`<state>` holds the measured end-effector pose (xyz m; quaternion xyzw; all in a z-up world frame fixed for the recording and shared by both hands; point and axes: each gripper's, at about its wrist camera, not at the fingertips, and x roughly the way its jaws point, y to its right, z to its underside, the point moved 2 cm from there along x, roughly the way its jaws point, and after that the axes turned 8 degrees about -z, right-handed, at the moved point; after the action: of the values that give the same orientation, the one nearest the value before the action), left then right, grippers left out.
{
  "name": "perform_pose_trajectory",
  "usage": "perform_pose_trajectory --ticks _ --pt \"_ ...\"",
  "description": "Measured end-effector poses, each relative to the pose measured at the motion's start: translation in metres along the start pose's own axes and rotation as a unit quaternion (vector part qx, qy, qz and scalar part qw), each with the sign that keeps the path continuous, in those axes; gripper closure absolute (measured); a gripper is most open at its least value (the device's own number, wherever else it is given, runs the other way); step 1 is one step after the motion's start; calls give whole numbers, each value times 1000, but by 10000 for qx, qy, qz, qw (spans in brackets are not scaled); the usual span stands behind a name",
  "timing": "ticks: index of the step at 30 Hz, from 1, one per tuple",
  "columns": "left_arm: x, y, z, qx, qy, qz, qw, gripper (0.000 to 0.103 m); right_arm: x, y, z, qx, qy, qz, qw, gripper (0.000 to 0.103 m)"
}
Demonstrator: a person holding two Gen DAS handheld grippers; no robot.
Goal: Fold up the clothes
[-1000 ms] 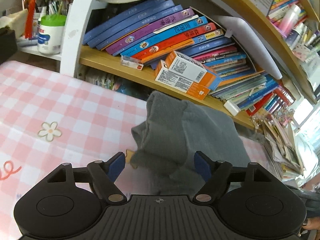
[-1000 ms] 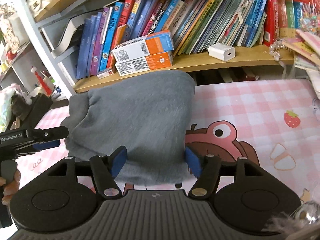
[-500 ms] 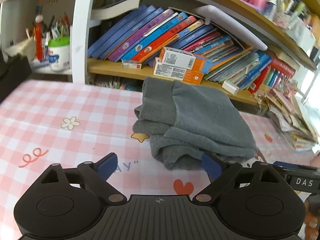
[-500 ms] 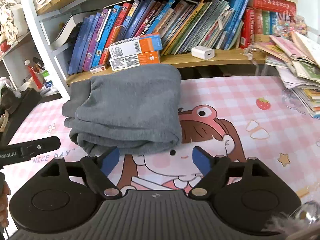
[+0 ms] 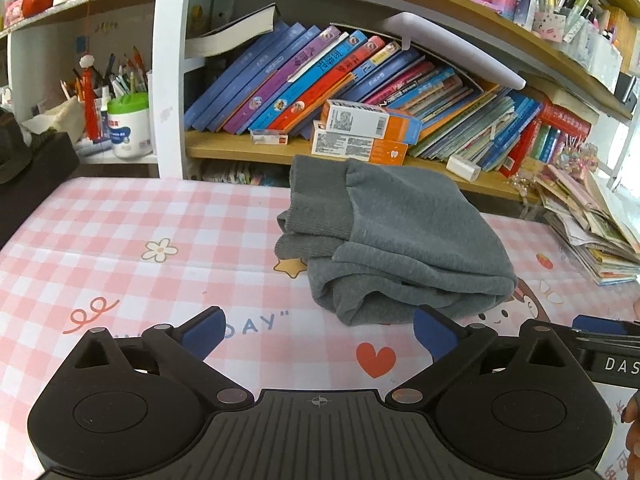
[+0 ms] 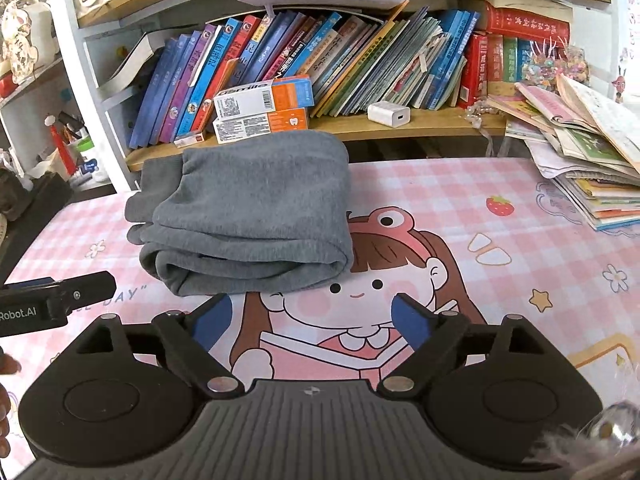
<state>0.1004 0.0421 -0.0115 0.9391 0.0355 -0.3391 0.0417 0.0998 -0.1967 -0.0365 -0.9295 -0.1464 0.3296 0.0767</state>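
Pink tablecloth (image 6: 460, 196), folded grey garment (image 6: 248, 216) just beyond both opening, empty tongs (image 5: 316, 330) (image 6: 310, 320).

One folded grey garment (image 6: 248, 208) lies just ahead of the right gripper (image 6: 312, 320). Two grippers show, counting the left gripper (image 5: 316, 336). Beyond the garment, two orange-and-white boxes (image 6: 262, 110) are stacked beside one white charger (image 6: 389, 114).

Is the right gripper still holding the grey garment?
No, the right gripper has nothing between its fingers, its jaws are opening, and the folded grey garment lies apart from it on the pink table mat.
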Motion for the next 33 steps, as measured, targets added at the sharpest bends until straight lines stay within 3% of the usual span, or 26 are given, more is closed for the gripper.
perform_pose_trajectory --ticks 33 --pt "-19 1 7 110 159 -105 9998 0 -13 -15 10 -80 31 25 10000 13"
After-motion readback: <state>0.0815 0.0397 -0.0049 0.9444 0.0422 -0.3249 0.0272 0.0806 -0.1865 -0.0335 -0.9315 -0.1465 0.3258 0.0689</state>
